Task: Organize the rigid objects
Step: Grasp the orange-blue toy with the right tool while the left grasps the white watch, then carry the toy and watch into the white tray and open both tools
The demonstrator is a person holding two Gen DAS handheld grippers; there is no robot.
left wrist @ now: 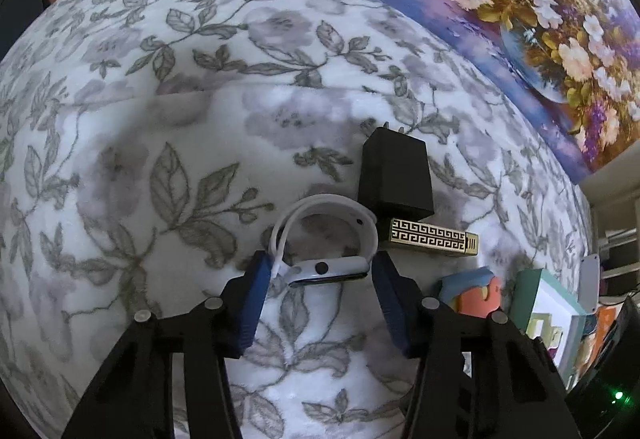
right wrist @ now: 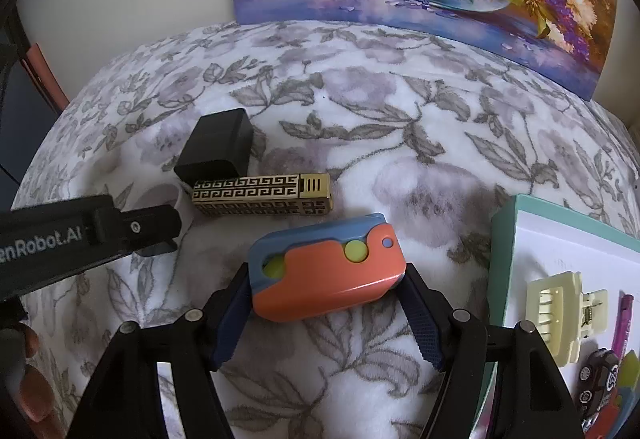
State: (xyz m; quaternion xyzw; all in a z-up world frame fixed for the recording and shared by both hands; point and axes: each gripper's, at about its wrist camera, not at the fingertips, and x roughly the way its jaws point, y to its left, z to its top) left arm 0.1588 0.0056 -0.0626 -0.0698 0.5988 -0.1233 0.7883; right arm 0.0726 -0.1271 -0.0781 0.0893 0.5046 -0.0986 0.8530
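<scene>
Left gripper (left wrist: 318, 271) pads clamp the white smartwatch (left wrist: 326, 253) on the floral blanket (left wrist: 160, 119), charger (left wrist: 394, 175) and gold lighter (left wrist: 434, 238) just beyond; right gripper (right wrist: 326, 293) clamps the orange-blue toy (right wrist: 326, 273), teal tray (right wrist: 500, 259) beside holding hair clip (right wrist: 554, 313), toy car (right wrist: 598, 379), rest cut off.

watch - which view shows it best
The left wrist view. The watch lies whole between the left gripper's fingers, with its white band and dark face clear. The right wrist view shows only a bit of the white band behind the left gripper's arm.
</scene>
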